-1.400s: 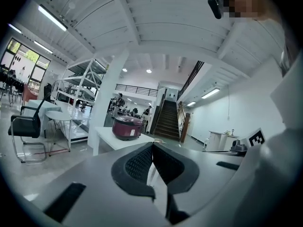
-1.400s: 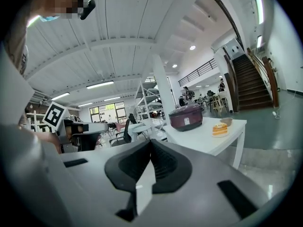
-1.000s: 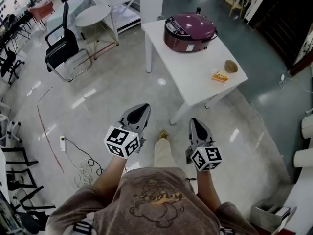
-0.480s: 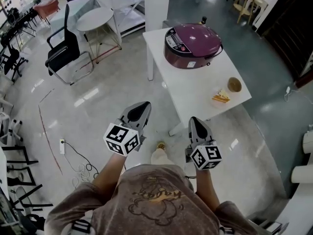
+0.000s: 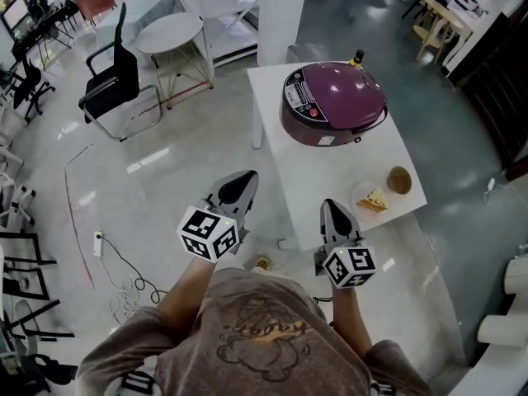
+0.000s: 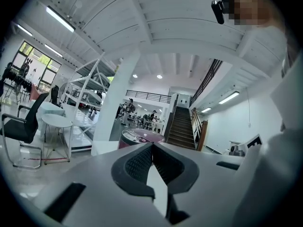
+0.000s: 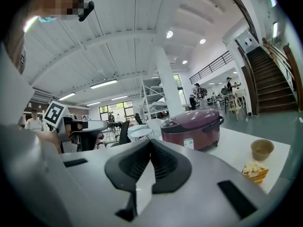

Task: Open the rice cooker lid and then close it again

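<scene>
A purple rice cooker [image 5: 332, 103] with its lid down stands at the far end of a white table [image 5: 330, 180]. It also shows ahead in the right gripper view as the rice cooker [image 7: 191, 129] and partly behind the jaws in the left gripper view as the rice cooker [image 6: 139, 138]. My left gripper [image 5: 242, 180] is shut and empty, over the floor left of the table's near edge. My right gripper [image 5: 332, 209] is shut and empty, at the table's near edge. Both are well short of the cooker.
On the table's near right lie a small plate with a piece of cake [image 5: 372, 199] and a small brown bowl [image 5: 400, 179]. A black office chair [image 5: 111, 89] and a round white side table [image 5: 169, 33] stand to the left. A white pillar [image 5: 283, 11] rises behind the table. Cables [image 5: 124, 279] lie on the floor.
The table and rice cooker have come nearer and lower in the head view as the person walks toward them. Both grippers stay shut and held out in front.
</scene>
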The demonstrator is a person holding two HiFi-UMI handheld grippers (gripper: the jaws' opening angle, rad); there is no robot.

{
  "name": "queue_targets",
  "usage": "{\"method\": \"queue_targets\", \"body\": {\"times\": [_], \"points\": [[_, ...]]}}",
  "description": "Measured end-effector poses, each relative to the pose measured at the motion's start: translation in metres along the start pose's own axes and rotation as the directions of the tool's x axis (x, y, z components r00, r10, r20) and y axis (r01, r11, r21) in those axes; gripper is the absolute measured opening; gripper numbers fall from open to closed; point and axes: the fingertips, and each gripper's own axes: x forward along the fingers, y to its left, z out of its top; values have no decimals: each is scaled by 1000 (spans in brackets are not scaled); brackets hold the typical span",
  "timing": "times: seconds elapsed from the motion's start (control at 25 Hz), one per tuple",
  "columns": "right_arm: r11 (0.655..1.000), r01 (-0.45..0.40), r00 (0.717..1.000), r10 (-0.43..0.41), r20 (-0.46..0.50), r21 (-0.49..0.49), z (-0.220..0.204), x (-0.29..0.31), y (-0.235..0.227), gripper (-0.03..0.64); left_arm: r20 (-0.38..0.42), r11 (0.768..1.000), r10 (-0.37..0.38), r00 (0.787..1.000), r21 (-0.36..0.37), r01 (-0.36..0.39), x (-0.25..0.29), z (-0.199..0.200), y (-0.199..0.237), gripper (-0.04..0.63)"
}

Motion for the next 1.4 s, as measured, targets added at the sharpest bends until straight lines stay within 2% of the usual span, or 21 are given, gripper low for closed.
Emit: {"method": "queue_targets", "body": {"times": [0.28, 0.56, 1.0, 1.4], "points": [[1000, -27, 1000, 27, -12, 3, 2, 35, -16, -6, 3, 1000, 9, 1000, -4, -9, 27, 1, 18, 21], [1000, -4, 1000, 4, -7, 11, 14, 56, -24, -6, -2, 1000, -20, 1000, -4, 20, 54, 17, 32, 21], [994, 109, 993, -110, 40, 25, 46, 120, -52, -6, -48, 987, -162, 986, -13, 161, 143, 34, 79, 21], [961, 273, 961, -275, 42, 37, 68, 169, -79, -5, -89, 946, -323, 942, -34, 321, 224, 56, 115, 21]]}}
